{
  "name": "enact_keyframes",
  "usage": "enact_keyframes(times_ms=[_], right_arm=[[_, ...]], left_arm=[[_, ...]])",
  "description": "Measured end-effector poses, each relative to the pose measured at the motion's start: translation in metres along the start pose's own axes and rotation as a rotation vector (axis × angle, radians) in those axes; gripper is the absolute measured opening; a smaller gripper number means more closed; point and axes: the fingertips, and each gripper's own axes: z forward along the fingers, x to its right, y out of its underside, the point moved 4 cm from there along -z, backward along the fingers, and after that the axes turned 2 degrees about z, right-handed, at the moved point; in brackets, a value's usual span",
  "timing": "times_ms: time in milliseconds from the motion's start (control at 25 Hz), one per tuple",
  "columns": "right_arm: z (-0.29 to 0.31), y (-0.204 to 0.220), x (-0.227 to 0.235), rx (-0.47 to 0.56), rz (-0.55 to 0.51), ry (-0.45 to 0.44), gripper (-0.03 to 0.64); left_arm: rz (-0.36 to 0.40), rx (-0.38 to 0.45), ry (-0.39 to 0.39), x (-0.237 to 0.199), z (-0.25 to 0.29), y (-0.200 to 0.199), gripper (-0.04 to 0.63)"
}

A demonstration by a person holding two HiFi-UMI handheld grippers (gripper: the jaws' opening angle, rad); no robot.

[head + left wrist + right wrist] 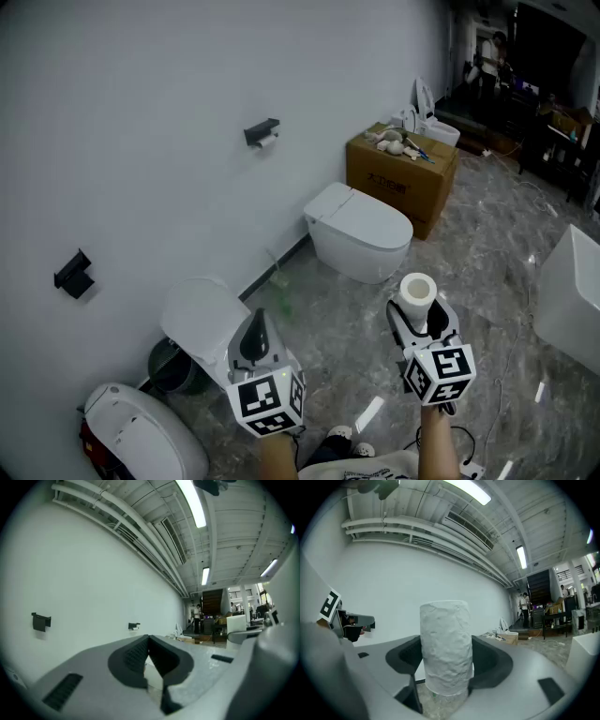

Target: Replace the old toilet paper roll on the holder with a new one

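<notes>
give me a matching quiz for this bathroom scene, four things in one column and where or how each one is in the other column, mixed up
Things:
1. left tool
2. right tool
3. cardboard box
4. far black holder

Places or states:
A. mounted on the wall
B. shut, nothing between its jaws
C. on the floor beyond the white toilet
D. closed on an upright paper roll

Pairs: 1-B, 2-D, 3-C, 4-A
</notes>
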Motion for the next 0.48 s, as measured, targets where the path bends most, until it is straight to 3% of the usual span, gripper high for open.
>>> enact_keyframes(times_ms=[480], right_arm=[[-0.0024,0.0045,-0.0014,-0.011,-0.003,-0.003,0.311]], left_arm=[[0.011,-0.004,0.007,0.0016,-0.0011,0.0015,0.003]])
